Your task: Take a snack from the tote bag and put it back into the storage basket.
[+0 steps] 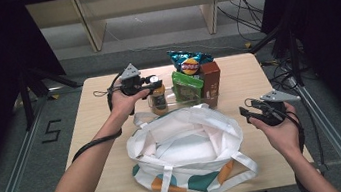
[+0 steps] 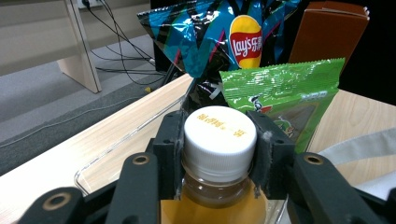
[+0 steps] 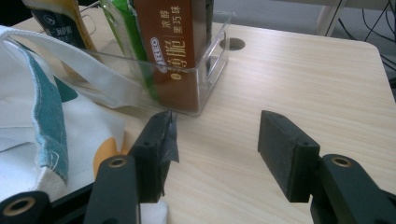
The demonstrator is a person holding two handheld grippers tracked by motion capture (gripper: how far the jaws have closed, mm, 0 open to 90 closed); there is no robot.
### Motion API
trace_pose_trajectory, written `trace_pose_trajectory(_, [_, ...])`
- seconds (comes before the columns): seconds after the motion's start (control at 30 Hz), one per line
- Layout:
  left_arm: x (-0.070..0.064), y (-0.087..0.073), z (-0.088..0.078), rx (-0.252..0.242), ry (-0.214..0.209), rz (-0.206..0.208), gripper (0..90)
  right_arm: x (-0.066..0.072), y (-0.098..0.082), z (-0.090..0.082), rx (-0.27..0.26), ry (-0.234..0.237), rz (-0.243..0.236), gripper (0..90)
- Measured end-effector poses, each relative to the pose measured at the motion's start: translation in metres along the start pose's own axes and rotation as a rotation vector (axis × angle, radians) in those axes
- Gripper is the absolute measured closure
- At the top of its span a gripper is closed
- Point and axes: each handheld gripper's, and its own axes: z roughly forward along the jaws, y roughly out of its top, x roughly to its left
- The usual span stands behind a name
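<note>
On my left, the left gripper (image 1: 149, 83) sits in the left hand (image 1: 123, 100) over the far-left part of the wooden table (image 1: 249, 77), its jaws clamped on the white screw cap (image 2: 219, 136) of a tea bottle (image 1: 158, 97). From the left gripper view I can read that cap clearly: ribbed white plastic with faint yellow print on top, squeezed from both sides by the black pads (image 2: 262, 151). Below it the neck is clear and the liquid amber, with a yellow label starting at the shoulder. The bottle stands upright at the left end of a clear plastic bin (image 3: 212, 65).

Moving right along that bin, I see a green snack packet (image 2: 289, 100) standing on edge just beside the bottle, a blue-and-black Lay's chip bag (image 1: 189, 62) rising behind it, and a brown Oreo box (image 3: 175, 46) upright at the bin's right end, pressed against the clear wall.

In front of the bin, near the table's middle, a white tote bag (image 1: 186, 147) lies with its mouth gaping open, teal and orange shapes on its outer side, its straps splayed towards me. One strap touches the bin's front.

Further right, the right gripper (image 1: 250, 111) is held in the right hand (image 1: 279, 131) above bare tabletop, well apart from the bin. Its jaws stand wide apart with nothing between them.
</note>
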Motion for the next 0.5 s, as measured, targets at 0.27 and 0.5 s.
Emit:
trace_pose_trajectory(0.27, [0.0002, -0.0007, -0.0003, 0.0, 0.001, -0.003, 58.4, -0.0001, 0.0, -0.0002, 0.001, -0.002, 0.002, 46.1])
trace_pose_trajectory(0.5, [0.0015, -0.0022, -0.002, -0.005, -0.008, -0.011, 58.3, 0.0004, 0.0, -0.0001, 0.001, 0.0, -0.001, 46.1])
